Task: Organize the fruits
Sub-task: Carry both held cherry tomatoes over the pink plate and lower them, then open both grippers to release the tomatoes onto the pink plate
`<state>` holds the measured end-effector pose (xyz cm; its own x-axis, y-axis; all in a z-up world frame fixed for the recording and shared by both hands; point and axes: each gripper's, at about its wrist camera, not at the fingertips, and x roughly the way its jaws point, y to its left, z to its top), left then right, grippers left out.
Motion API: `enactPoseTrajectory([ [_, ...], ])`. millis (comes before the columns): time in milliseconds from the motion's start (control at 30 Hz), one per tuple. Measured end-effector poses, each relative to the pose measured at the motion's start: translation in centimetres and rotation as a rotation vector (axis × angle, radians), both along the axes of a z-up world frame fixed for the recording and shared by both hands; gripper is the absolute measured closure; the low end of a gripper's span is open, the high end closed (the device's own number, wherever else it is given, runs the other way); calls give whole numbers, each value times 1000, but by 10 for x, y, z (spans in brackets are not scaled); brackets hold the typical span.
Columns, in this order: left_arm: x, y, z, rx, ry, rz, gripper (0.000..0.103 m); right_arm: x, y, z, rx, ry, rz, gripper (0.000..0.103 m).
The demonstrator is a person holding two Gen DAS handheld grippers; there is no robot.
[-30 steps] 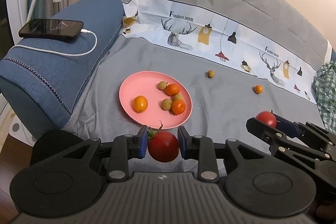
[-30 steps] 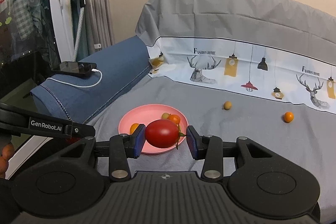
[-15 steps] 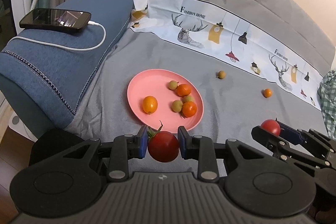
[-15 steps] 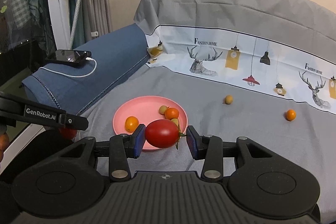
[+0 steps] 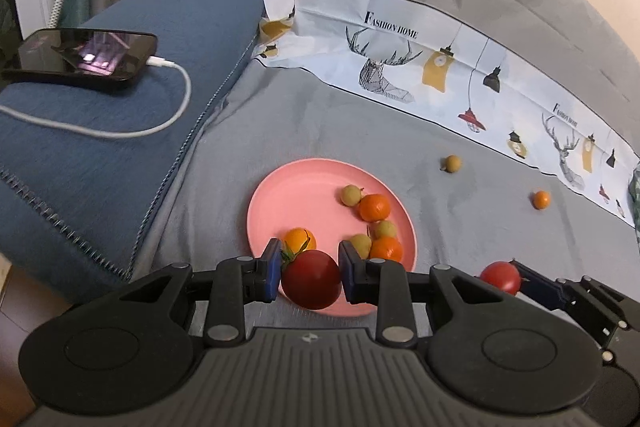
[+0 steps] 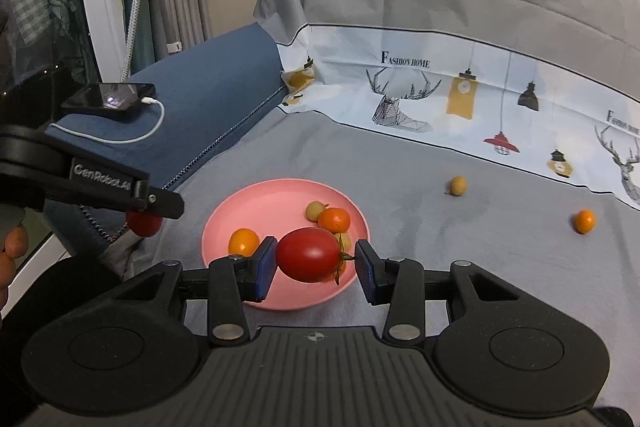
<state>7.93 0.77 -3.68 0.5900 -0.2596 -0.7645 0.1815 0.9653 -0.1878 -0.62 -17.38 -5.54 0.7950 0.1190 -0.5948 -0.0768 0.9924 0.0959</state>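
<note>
Gripping one tomato apiece, both grippers hang at the near rim of the pink plate [image 5: 280, 195]. The left gripper [image 5: 308, 269] pinches a dark red tomato [image 5: 311, 284]; the right gripper [image 6: 316, 265] clamps its tomato [image 6: 308, 254] lengthwise. Dropped from this height, either could roll off the plate, or knock the small oranges [image 5: 374, 207] and green fruits [image 5: 351, 195] already there. Two more fruits lie beyond the plate.

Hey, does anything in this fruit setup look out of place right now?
Yes: two small fruits lie loose on the grey cover, a tan one and an orange one, apart from the pink plate holding the others. Nothing looks spilled or damaged.
</note>
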Motion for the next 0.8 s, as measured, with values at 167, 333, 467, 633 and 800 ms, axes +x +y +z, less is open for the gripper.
enactPoseTrajectory([
  [167, 30, -14, -16, 14, 24, -5, 70, 32, 2, -20, -2, 33, 16, 59],
  [333, 58, -26, -34, 37, 39, -13, 70, 61, 3, -37, -12, 64, 31, 59],
  [467, 76, -32, -50, 58, 61, -16, 70, 77, 6, -50, -21, 84, 42, 59],
  [633, 93, -39, -67, 89, 75, -24, 70, 94, 9, -63, -25, 105, 55, 59],
  [800, 103, -42, -77, 106, 87, -31, 70, 104, 12, -70, -33, 111, 71, 59],
])
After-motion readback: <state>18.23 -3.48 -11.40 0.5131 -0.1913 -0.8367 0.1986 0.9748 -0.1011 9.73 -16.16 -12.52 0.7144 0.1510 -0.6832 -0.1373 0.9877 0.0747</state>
